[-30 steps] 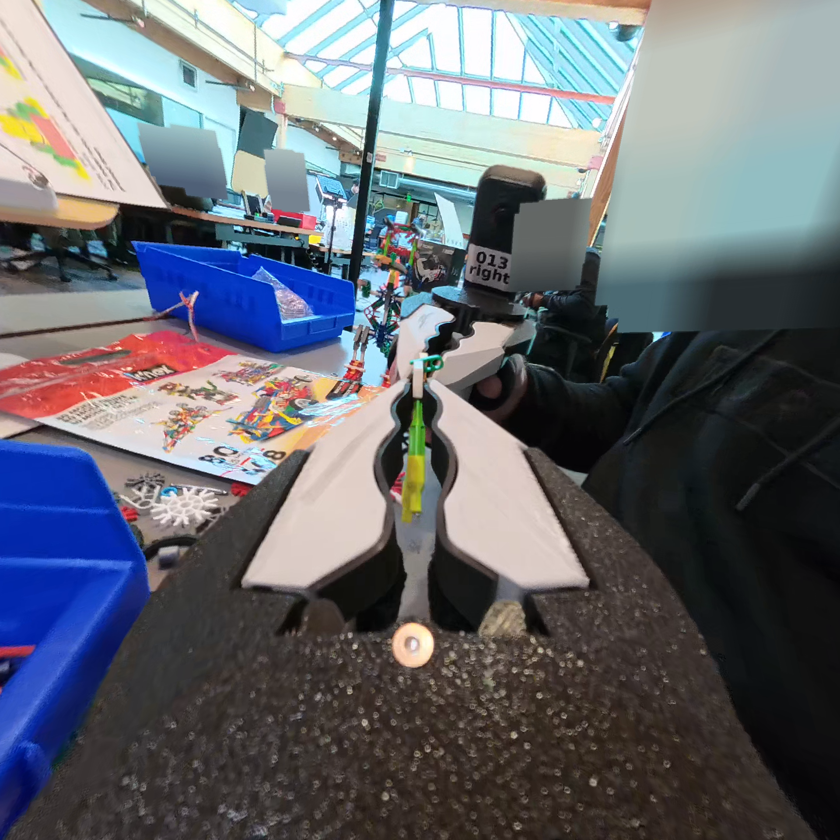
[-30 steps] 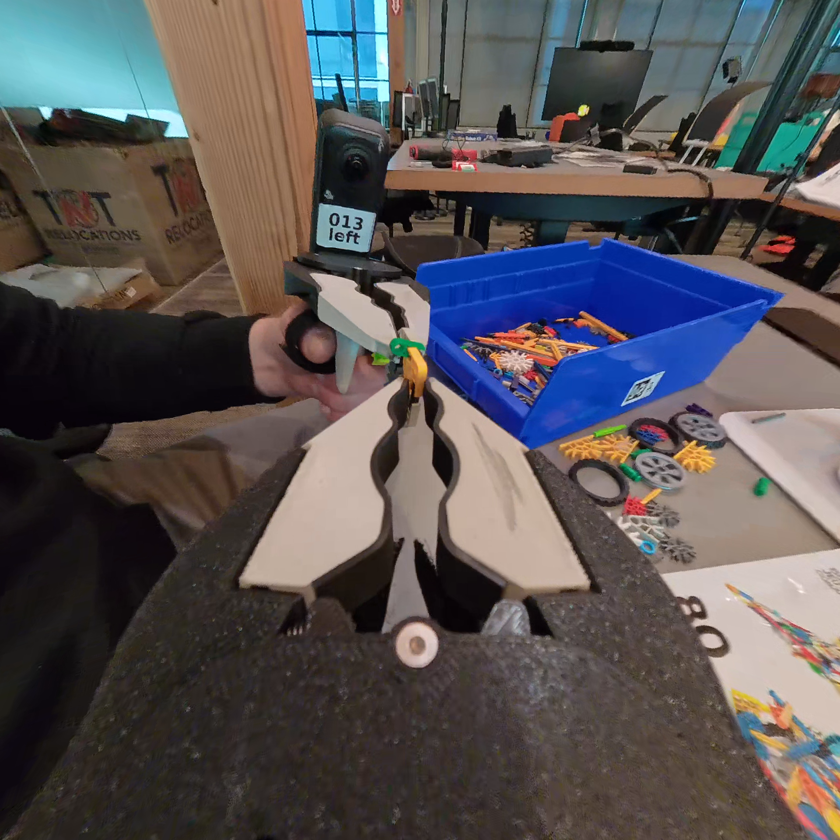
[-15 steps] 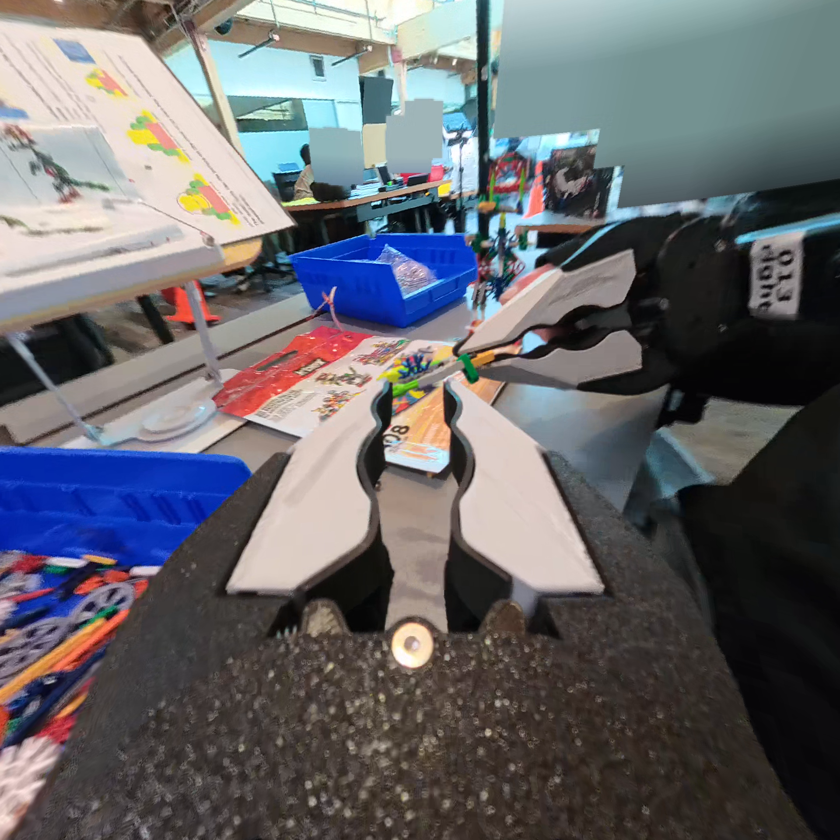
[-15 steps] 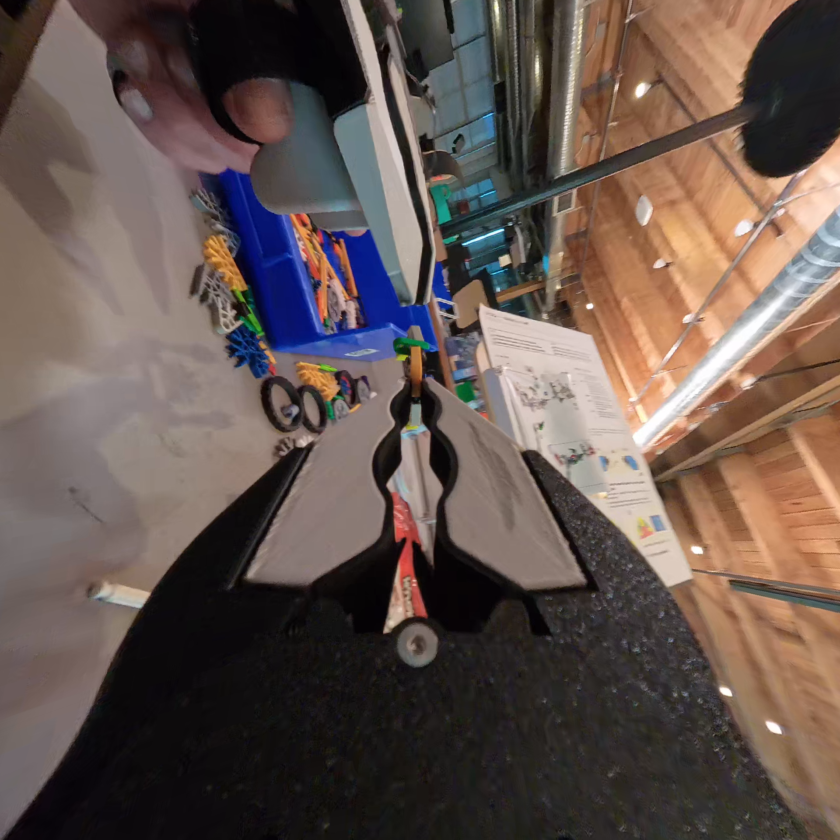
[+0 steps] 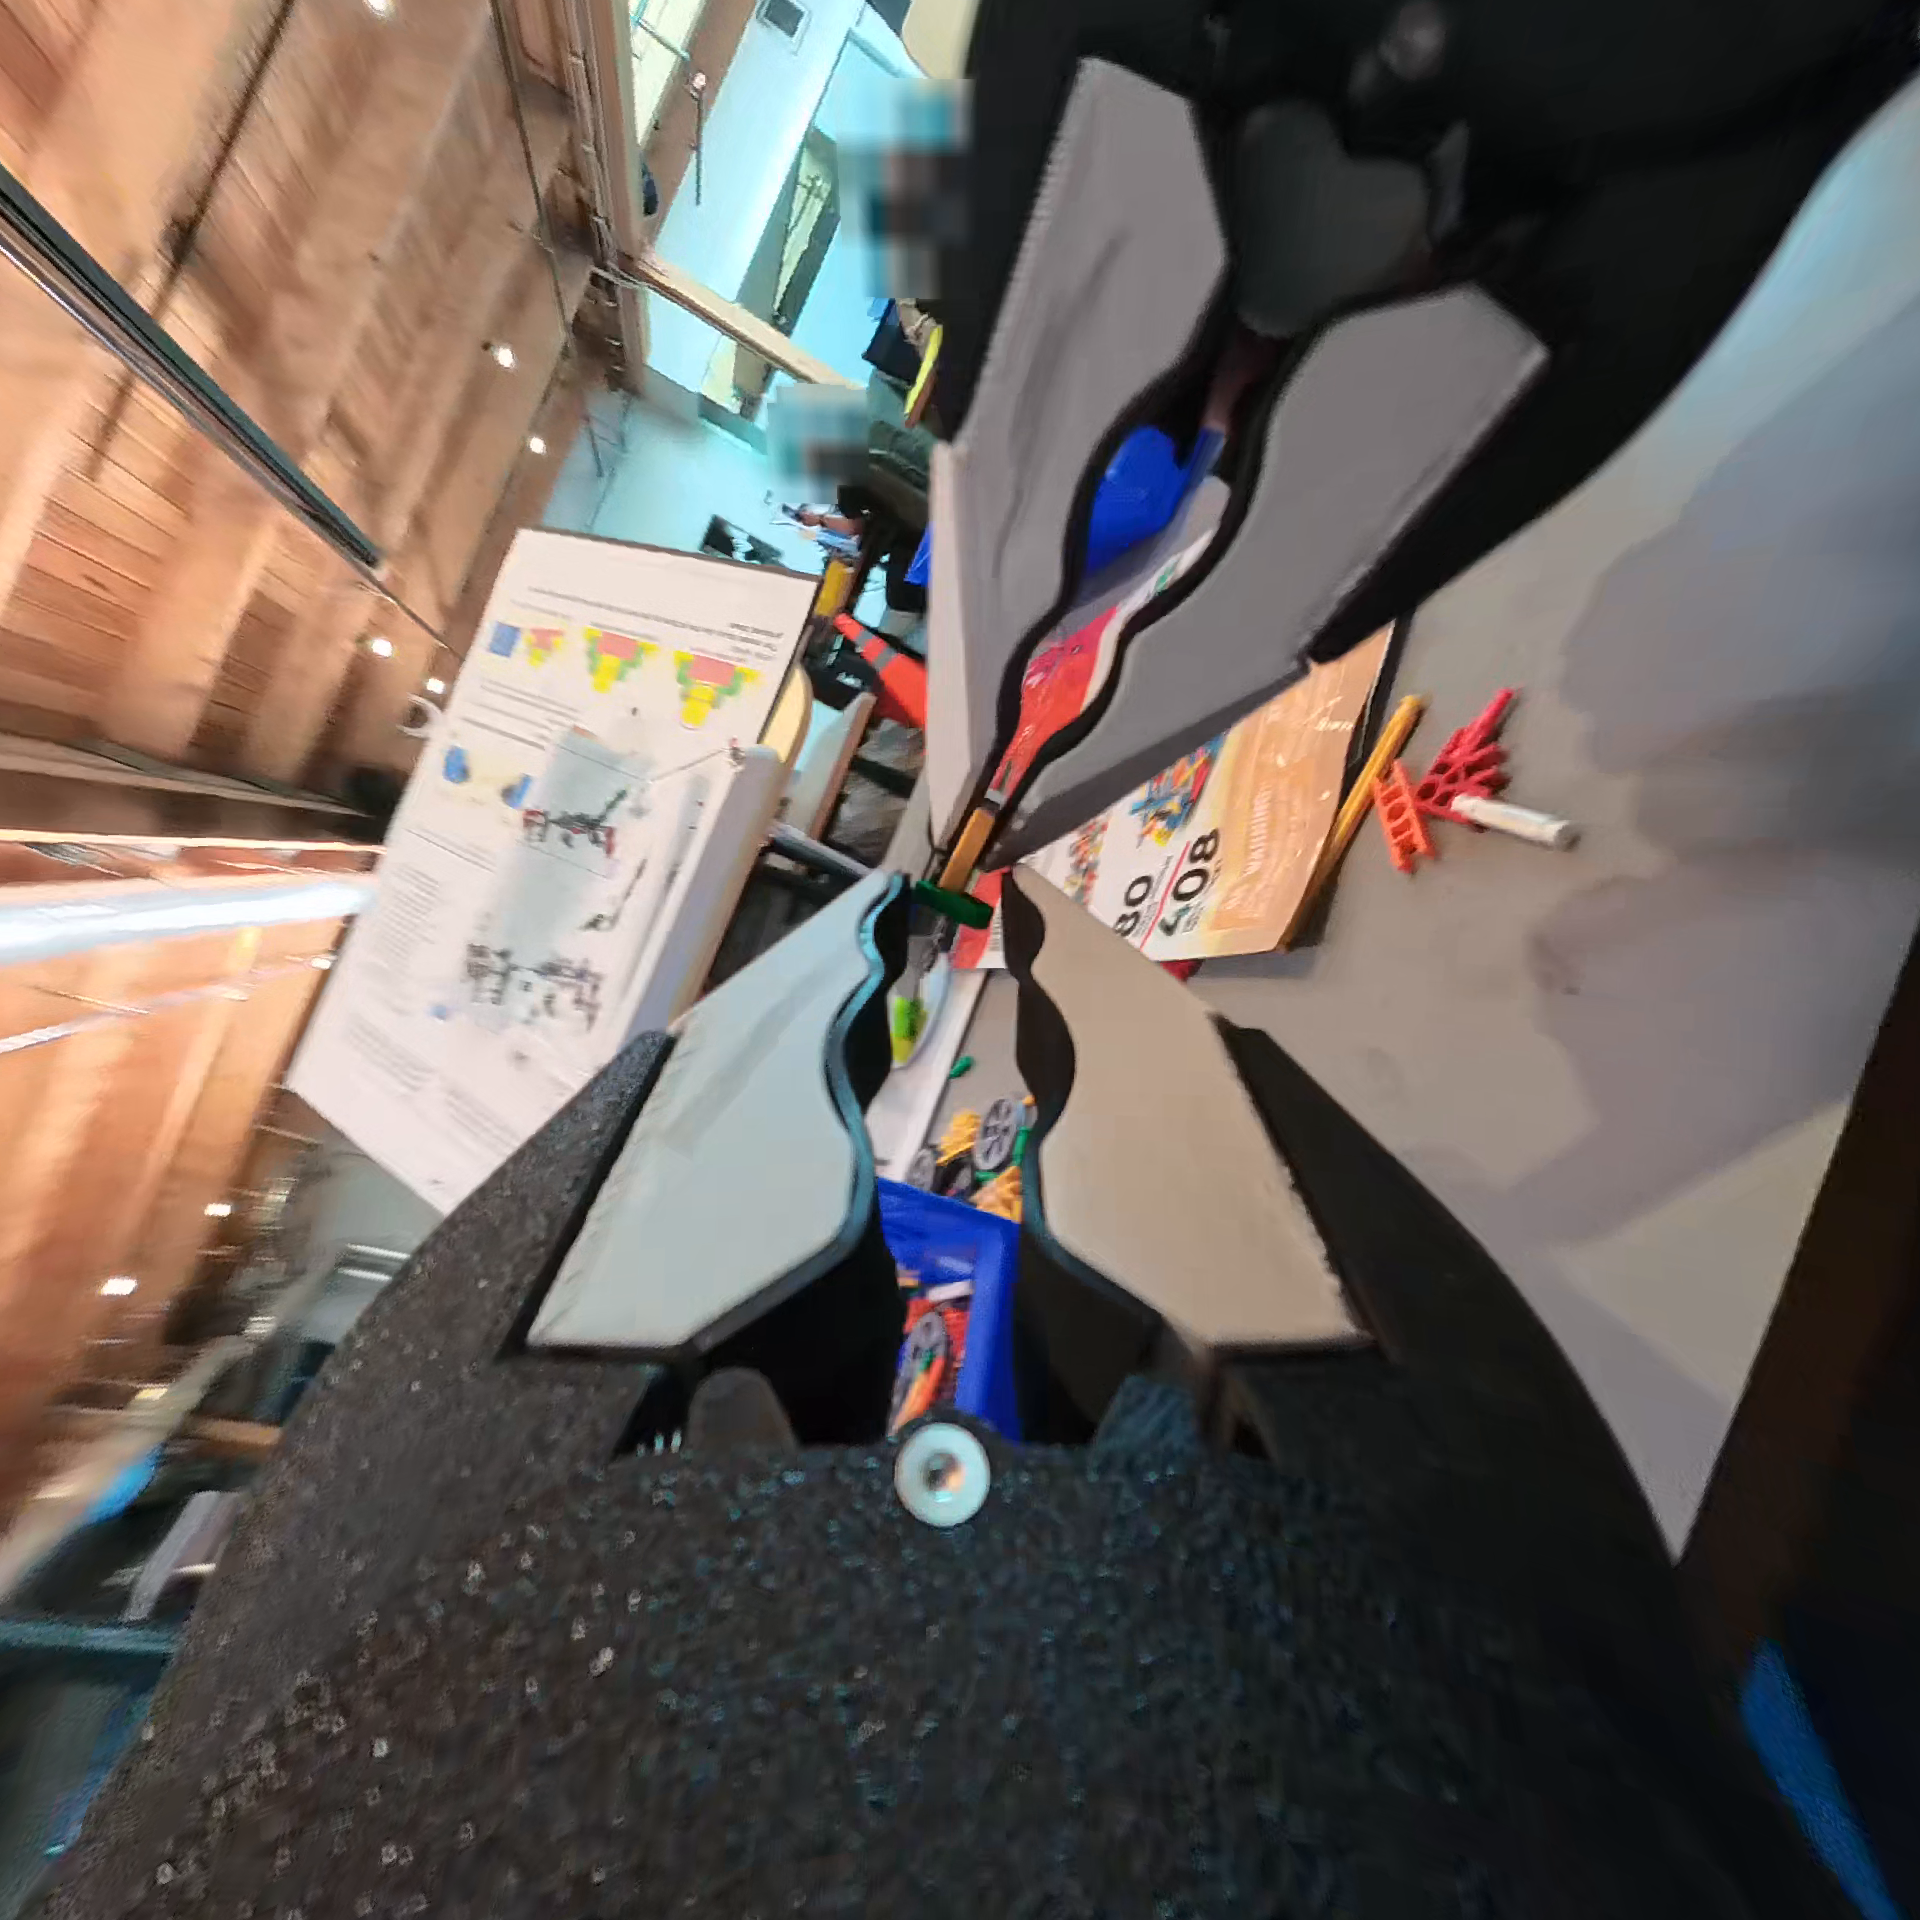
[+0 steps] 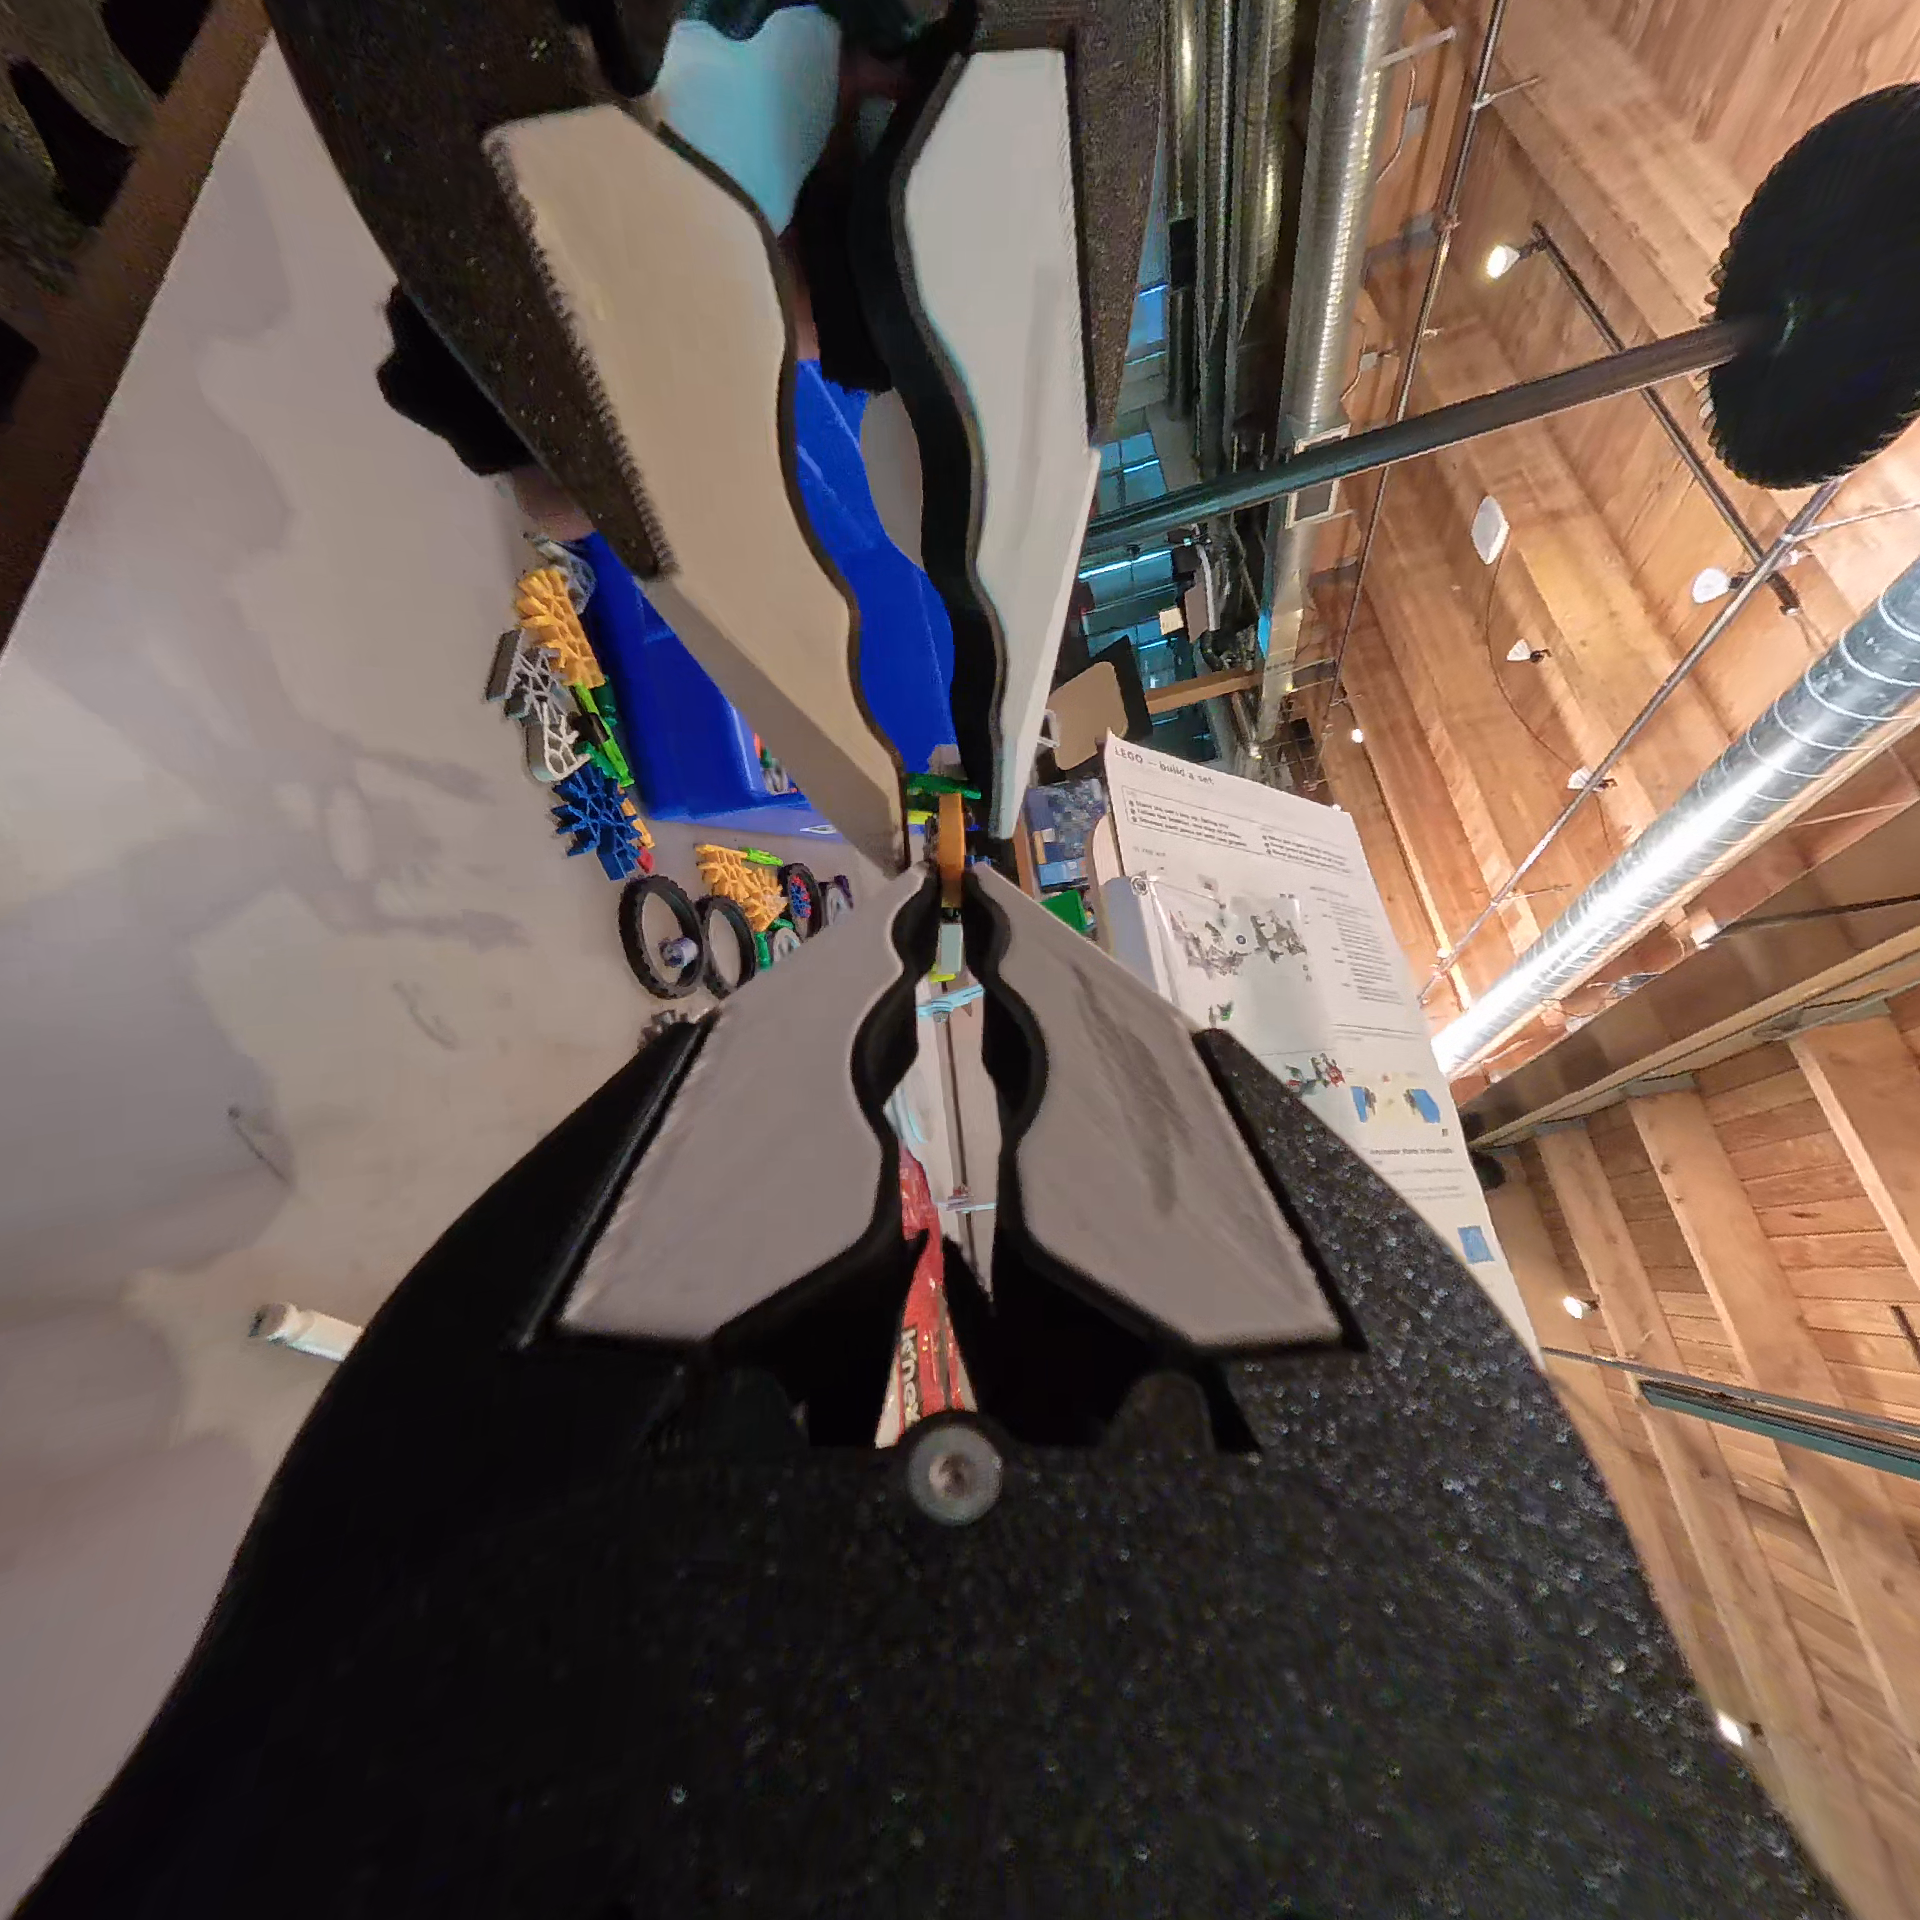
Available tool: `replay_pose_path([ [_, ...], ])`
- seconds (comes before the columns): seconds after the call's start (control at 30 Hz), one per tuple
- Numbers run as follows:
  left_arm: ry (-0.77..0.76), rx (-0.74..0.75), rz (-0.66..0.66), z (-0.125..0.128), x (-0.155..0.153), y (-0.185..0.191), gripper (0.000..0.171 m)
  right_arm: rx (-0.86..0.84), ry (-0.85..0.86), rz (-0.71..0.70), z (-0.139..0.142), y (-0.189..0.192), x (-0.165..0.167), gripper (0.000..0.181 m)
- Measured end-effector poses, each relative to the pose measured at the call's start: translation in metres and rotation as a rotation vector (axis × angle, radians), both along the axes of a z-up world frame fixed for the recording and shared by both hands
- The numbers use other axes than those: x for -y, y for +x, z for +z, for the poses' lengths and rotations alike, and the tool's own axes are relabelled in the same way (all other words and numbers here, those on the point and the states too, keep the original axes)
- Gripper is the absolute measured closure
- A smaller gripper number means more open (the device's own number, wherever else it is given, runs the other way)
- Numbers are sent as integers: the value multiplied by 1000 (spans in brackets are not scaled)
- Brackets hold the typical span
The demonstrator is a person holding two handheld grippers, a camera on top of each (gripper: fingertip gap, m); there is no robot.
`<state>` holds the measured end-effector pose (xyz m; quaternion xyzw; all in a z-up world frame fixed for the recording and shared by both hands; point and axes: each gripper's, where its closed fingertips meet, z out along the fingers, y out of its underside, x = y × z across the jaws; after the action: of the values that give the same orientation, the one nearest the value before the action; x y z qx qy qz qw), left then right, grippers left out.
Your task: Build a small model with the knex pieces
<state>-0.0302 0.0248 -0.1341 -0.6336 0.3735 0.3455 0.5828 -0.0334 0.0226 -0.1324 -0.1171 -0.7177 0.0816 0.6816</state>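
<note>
Left wrist view shows the left gripper (image 5: 951, 899) with its fingers parted a little at the tips and nothing pinched between them; a green clip (image 5: 954, 902) sits right in that gap, whether touching a pad I cannot tell. The clip caps a thin orange rod (image 5: 968, 834), which the right gripper (image 5: 992, 831) has clamped between closed tips, coming in head-on from just ahead. The rod's long axis runs nearly in line with both grippers, so the two sets of tips almost meet. In the right wrist view the right gripper (image 6: 948, 873) pinches the same rod, whose green end points at the left gripper (image 6: 943, 805). The rod is smooth, slim plastic; the pads are flat, pale and wavy-edged. Beside the tips, toothed yellow connectors (image 6: 740, 878), black wheels (image 6: 657, 935) and a blue bin (image 6: 675, 717) rest on the grey table (image 6: 260, 831).
</note>
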Motion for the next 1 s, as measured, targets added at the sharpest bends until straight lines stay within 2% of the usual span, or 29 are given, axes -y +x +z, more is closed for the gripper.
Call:
replay_pose_path([
  [0.17,22,-99,22,2,2,1,160,43,-24,9,1,2,2,179],
  [0.27,41,-141,36,5,1,1,160,89,-95,1,2,1,-1,179],
  [0.4,8,-176,32,5,2,1,160,106,-62,-8,2,0,-2,179],
  [0.53,-23,-189,16,2,2,5,160,123,-40,-9,-1,0,-1,179],
  [0.7,-49,-171,-7,2,2,7,169,141,-93,-3,-2,0,-1,179],
  [1.0,-88,-138,-13,-5,1,8,171,173,-130,-11,-7,0,-3,179],
])
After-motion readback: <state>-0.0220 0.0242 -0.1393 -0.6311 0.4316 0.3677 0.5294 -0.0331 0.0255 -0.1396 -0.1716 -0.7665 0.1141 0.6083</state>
